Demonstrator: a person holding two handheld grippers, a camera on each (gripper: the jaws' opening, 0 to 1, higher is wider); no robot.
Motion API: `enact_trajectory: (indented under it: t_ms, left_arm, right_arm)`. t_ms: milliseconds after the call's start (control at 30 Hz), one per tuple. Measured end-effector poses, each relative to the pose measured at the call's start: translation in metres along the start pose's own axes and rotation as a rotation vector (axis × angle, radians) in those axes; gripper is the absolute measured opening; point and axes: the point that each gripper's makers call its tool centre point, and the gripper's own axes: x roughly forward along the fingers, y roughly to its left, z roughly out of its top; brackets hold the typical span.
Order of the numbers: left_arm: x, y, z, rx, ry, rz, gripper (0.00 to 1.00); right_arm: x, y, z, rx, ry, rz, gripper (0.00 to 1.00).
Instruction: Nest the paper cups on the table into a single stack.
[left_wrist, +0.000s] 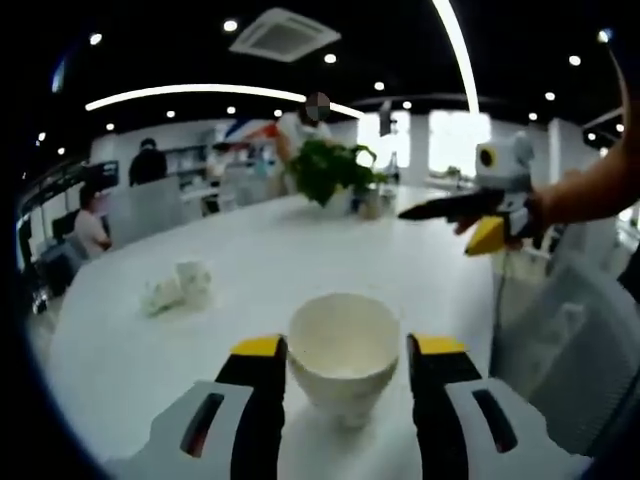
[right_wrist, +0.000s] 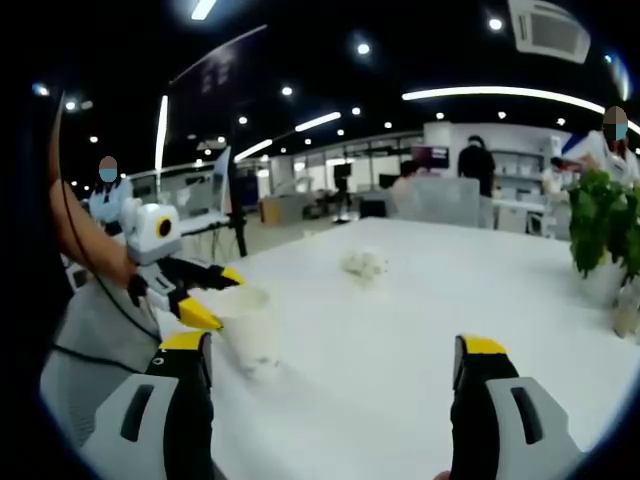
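A white paper cup stands upright on the white table, close to its near edge. My left gripper has its yellow-tipped jaws pressed against the cup's two sides. The right gripper view shows the same cup at the left, with the left gripper around it and a person's arm behind. My right gripper is wide open, with bare tabletop between its jaws. In the left gripper view it hangs open above the table's right side.
A crumpled white lump, possibly paper or squashed cups, lies mid-table. A potted green plant stands at the far end. A grey chair sits by the table's edge. People are in the office background.
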Motion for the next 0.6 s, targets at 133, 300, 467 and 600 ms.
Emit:
enact_trajectory:
  t_ms: [133, 300, 467, 600]
  left_arm:
    - [-0.009, 0.003, 0.014, 0.009, -0.009, -0.032, 0.63]
    - [-0.019, 0.017, 0.036, 0.018, -0.026, -0.055, 0.72]
    - [-0.023, 0.031, 0.052, 0.019, 0.007, -0.087, 0.86]
    - [-0.024, 0.053, 0.061, 0.027, 0.026, -0.075, 0.93]
  right_arm:
    - [-0.001, -0.002, -0.002, 0.003, 0.005, -0.002, 0.99]
    - [-0.001, -0.002, -0.002, 0.003, 0.006, -0.001, 0.98]
    - [0.0, -0.002, 0.0, -0.005, 0.007, 0.007, 0.98]
    - [0.0, -0.003, 0.002, -0.008, 0.006, 0.005, 0.98]
